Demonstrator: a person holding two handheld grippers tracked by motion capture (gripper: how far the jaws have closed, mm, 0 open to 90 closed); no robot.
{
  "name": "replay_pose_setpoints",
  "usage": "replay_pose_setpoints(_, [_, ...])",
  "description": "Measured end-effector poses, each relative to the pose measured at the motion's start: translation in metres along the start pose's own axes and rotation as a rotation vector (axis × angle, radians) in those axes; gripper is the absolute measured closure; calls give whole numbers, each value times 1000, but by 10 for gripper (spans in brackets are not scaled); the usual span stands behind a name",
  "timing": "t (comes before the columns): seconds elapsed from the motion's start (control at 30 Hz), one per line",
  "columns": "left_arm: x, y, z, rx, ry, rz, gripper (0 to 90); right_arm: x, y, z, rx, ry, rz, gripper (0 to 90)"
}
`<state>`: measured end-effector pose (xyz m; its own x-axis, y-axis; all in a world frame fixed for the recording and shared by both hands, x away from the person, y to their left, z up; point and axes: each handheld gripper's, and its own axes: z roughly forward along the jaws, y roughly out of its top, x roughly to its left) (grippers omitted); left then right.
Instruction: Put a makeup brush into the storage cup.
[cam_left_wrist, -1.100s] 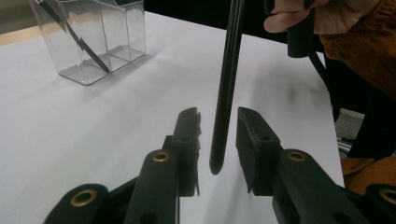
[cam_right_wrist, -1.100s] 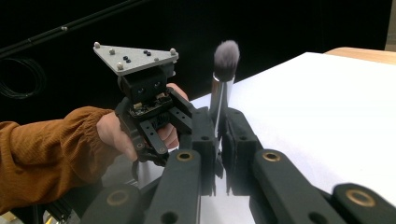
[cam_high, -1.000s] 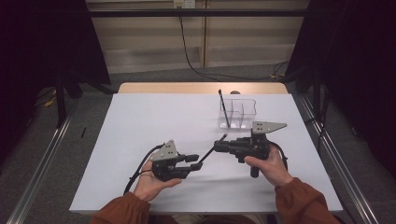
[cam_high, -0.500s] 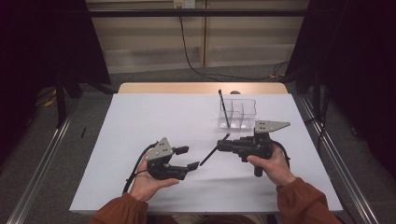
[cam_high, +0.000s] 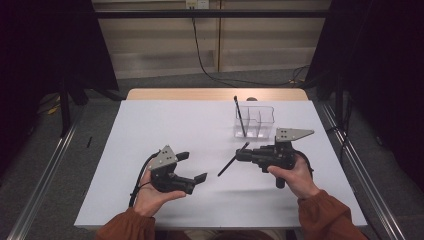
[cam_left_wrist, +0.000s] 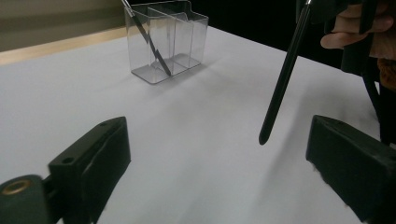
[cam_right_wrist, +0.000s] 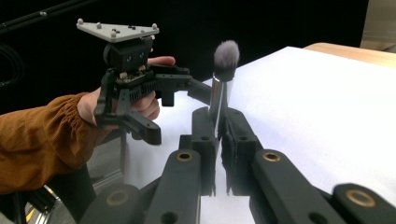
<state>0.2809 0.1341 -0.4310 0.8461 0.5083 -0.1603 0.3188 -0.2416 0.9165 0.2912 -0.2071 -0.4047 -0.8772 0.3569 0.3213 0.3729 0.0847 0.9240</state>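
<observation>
Black makeup brush (cam_high: 232, 160) clamped in right gripper (cam_high: 239, 156), centre-right of the high view; left gripper (cam_high: 192, 166) just opened, nothing between its jaws.
Brush's long axis runs diagonal, handle tip pointing lower left toward the left gripper, bristles (cam_right_wrist: 226, 52) at the upper end. Clear organizer (cam_high: 256, 122) sits just above the right gripper in frame, already holding one brush (cam_high: 239, 116); right hand (cam_high: 292, 172) is nearer to it, likely drop-in next.
</observation>
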Motion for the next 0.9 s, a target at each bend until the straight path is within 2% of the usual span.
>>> replay_pose_setpoints(0.27, [5, 2, -14, -36, 12, 0, 24, -3, 2, -8, 0, -19, 15, 843])
replay_pose_setpoints(0.37, [8, 1, -21, -46, 54, 2, 26, -3, 3, -11, 3, -23, 12, 843])
replay_pose_setpoints(0.43, [10, 0, -25, -60, 64, 5, 26, -2, 5, -13, 3, -29, 1, 843])
replay_pose_setpoints(0.53, [12, -3, -31, -56, 78, 15, 27, -2, 6, -16, -1, -37, -5, 843])
replay_pose_setpoints(0.6, [13, -5, -34, -51, 110, 27, 29, -3, 6, -16, 5, -45, -8, 844])
replay_pose_setpoints(0.7, [14, -6, -41, -67, 130, 15, 31, -5, 6, -17, 6, -54, -2, 844])
replay_pose_setpoints(0.9, [16, -13, -58, -58, 165, 8, 32, -8, 8, -23, 9, -82, 5, 845])
